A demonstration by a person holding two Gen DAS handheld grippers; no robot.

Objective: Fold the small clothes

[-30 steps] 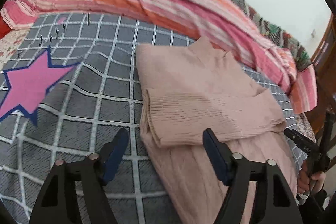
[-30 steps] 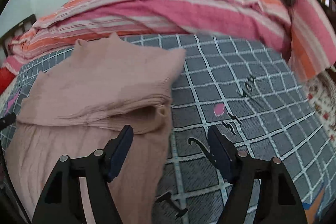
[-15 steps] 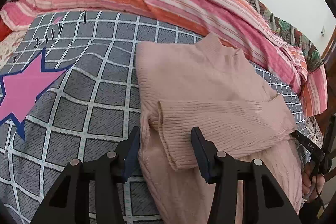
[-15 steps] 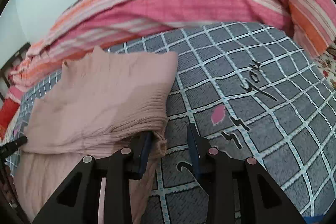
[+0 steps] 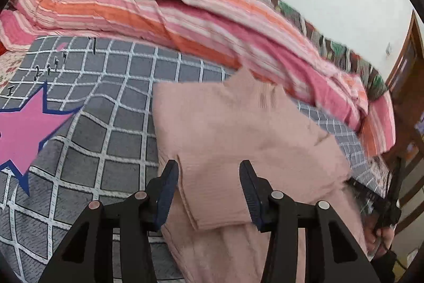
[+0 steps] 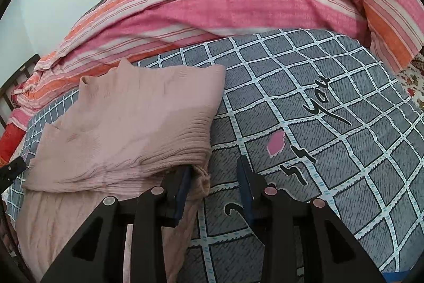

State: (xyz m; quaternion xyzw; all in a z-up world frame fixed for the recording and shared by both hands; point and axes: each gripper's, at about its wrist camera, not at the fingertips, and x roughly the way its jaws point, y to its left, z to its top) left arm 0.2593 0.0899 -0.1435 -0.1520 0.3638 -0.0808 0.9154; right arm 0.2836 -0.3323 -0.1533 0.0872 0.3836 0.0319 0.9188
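the pink sweater (image 5: 238, 134) lies mid-bed on the grey checked bedspread (image 5: 111, 129), collar toward the striped blanket (image 5: 185, 17) at the far edge. we judge it half done: sleeves folded across, body still to fold up. our left gripper (image 5: 208, 192) straddles the sleeve cuff, our right gripper (image 6: 214, 190) its hem corner; whether either pinches cloth we cannot tell. both were wider a second ago.
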